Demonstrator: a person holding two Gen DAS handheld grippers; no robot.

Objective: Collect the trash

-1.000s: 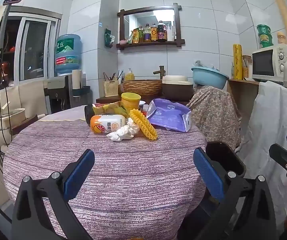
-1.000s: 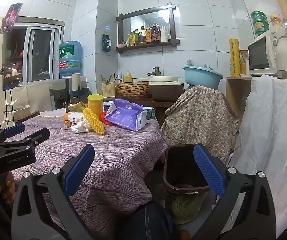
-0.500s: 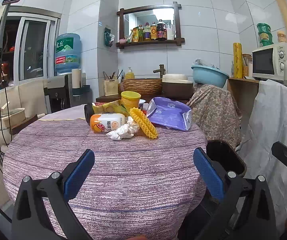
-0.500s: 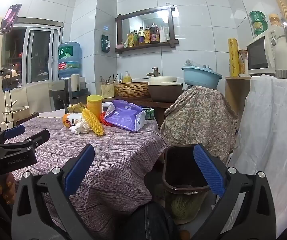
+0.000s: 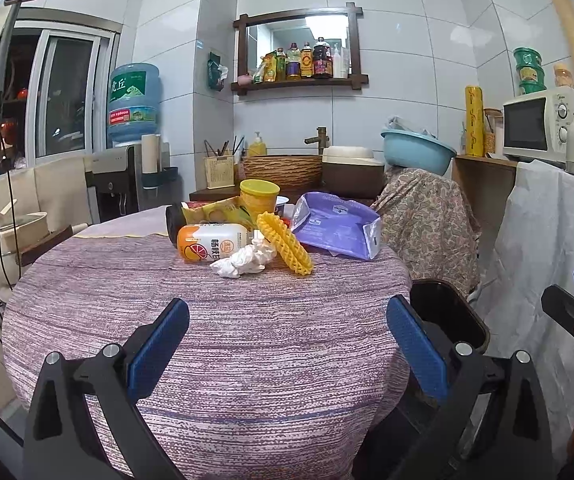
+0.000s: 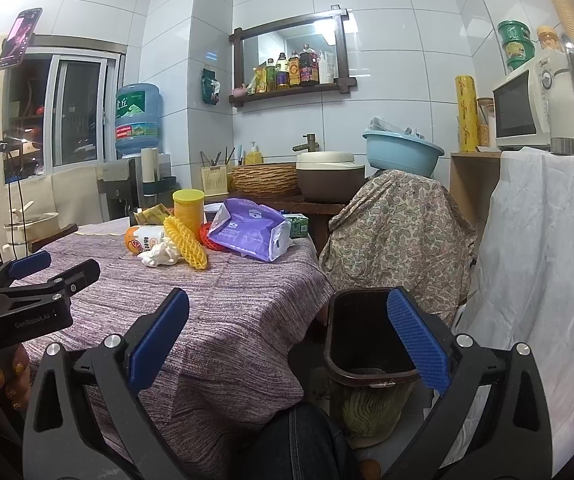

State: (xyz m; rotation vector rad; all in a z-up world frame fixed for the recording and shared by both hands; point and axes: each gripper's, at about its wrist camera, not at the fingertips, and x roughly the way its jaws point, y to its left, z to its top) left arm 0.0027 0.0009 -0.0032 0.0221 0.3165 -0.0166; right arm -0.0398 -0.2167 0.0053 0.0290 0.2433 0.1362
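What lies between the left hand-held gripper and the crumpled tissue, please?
Only bare tablecloth lies between the left hand-held gripper and the crumpled tissue, in the left wrist view.

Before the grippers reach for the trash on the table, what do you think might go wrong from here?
The crumpled white tissue leans against the yellow foam fruit net and the orange-labelled bottle lying on its side, so a grab may drag the net or roll the bottle. The dark brown waste bin sits below the table edge, beside the purple striped tablecloth; a release made too early could miss it.
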